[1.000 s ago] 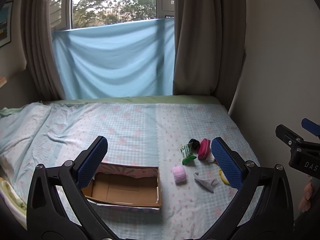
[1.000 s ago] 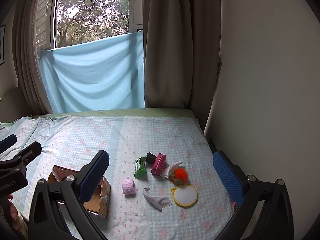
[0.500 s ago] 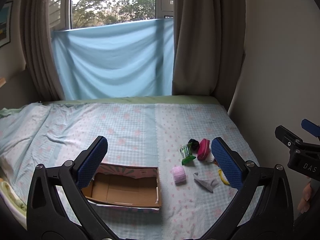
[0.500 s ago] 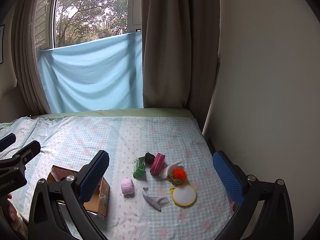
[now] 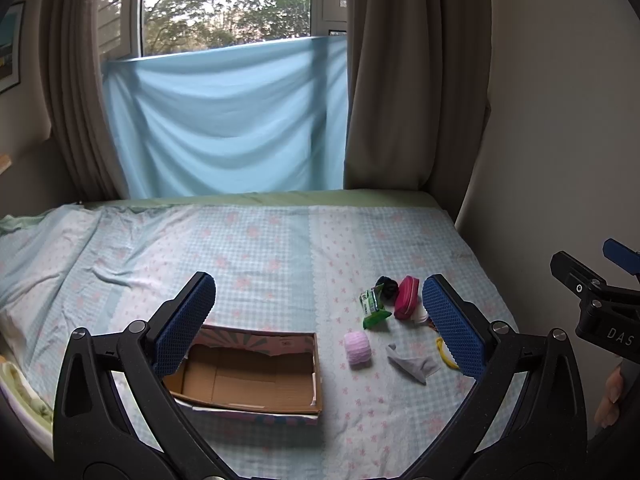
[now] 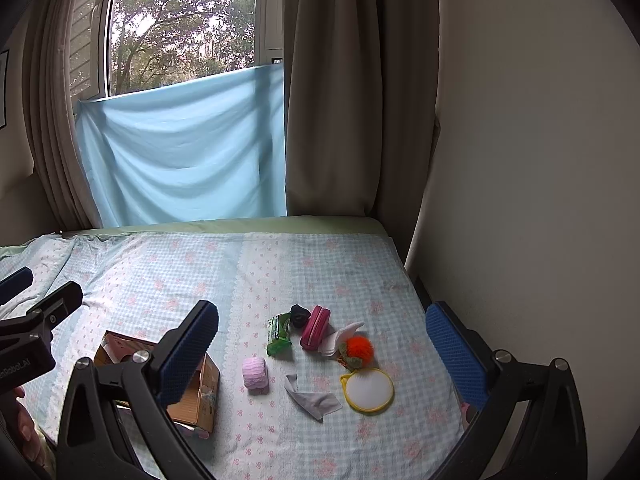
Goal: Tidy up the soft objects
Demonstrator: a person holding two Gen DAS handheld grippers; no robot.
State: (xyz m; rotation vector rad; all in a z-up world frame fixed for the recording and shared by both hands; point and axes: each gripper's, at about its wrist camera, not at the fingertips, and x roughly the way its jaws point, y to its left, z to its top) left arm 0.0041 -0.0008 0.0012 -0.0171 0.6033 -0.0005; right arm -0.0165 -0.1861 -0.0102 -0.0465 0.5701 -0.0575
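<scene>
Several soft objects lie on the bed: a pink yarn roll (image 6: 255,373), a grey cloth (image 6: 314,397), a green packet (image 6: 278,335), a black bundle (image 6: 299,314), a magenta pouch (image 6: 315,327), an orange pompom (image 6: 358,348), a white piece (image 6: 340,338) and a yellow-rimmed round pad (image 6: 369,389). An open empty cardboard box (image 5: 244,376) sits to their left. My left gripper (image 5: 320,324) is open and empty above the box and yarn roll (image 5: 358,348). My right gripper (image 6: 322,354) is open and empty above the pile.
The bed has a light blue checked sheet (image 6: 192,276). A wall (image 6: 520,160) runs along its right edge. Brown curtains (image 6: 332,100) and a hanging blue cloth (image 6: 184,152) are at the far end under the window.
The right gripper's view has drifted slightly, so the objects sit a little further left. The left gripper is almost unmoved. Both stay open.
</scene>
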